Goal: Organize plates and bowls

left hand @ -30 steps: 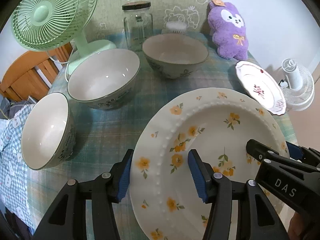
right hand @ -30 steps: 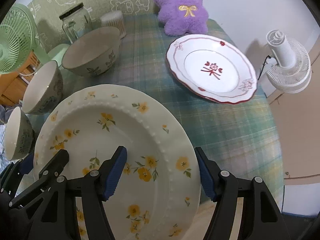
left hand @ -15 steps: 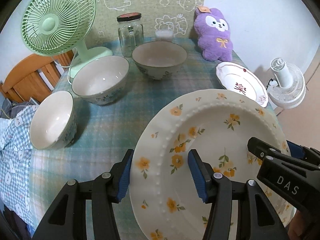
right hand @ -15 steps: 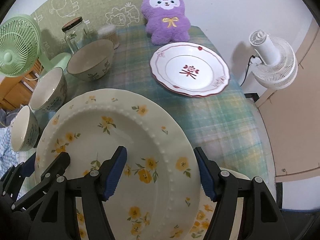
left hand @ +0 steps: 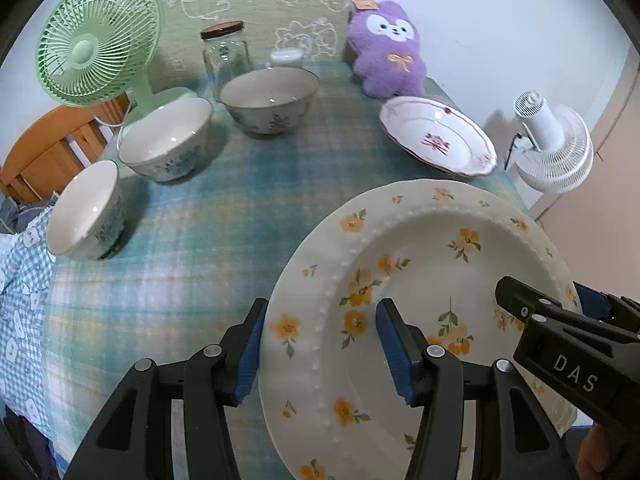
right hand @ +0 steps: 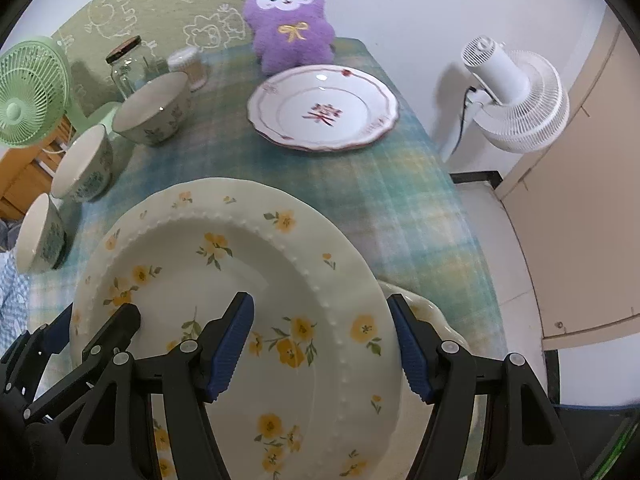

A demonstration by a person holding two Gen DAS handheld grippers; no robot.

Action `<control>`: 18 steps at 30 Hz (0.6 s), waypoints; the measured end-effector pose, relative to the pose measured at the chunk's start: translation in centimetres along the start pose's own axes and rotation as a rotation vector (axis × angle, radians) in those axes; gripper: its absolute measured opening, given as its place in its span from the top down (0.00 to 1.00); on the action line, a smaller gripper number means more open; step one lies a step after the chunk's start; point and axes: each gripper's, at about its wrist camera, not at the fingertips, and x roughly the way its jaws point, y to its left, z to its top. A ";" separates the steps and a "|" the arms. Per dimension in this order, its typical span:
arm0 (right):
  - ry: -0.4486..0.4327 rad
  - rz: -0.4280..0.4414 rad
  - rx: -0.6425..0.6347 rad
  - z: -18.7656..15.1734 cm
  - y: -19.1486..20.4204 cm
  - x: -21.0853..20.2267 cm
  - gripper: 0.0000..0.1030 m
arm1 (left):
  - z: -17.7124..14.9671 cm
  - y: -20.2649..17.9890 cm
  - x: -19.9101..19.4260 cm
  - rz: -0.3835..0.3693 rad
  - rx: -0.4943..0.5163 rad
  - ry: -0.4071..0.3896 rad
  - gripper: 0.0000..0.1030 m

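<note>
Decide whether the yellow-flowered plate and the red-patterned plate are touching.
Apart. The right wrist view shows a broad band of checked tablecloth lying between the yellow-flowered plate and the red-patterned plate.

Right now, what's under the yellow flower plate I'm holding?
In the right wrist view, another cream plate's wavy rim peeks out beneath the yellow flower plate, on the plaid tablecloth. Most of it is covered.

Left gripper apparently grips flowered plate above the tablecloth
</note>
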 end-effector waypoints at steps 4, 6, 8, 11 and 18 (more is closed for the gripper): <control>0.019 -0.013 0.009 -1.3 -2.0 0.2 0.31 | -1.3 -1.8 0.4 -0.011 0.001 0.020 0.46; 0.028 -0.016 0.011 -1.8 -2.9 0.4 0.31 | -1.9 -2.4 0.7 -0.016 -0.004 0.031 0.46; 0.032 -0.022 0.007 -2.3 -3.6 0.6 0.31 | -2.5 -3.0 1.1 -0.022 -0.008 0.046 0.46; 0.042 -0.026 0.007 -3.0 -4.7 0.9 0.31 | -3.1 -3.9 1.4 -0.023 -0.004 0.055 0.46; 0.059 -0.032 0.018 -4.2 -6.5 1.5 0.31 | -4.0 -5.5 1.9 -0.020 0.005 0.064 0.46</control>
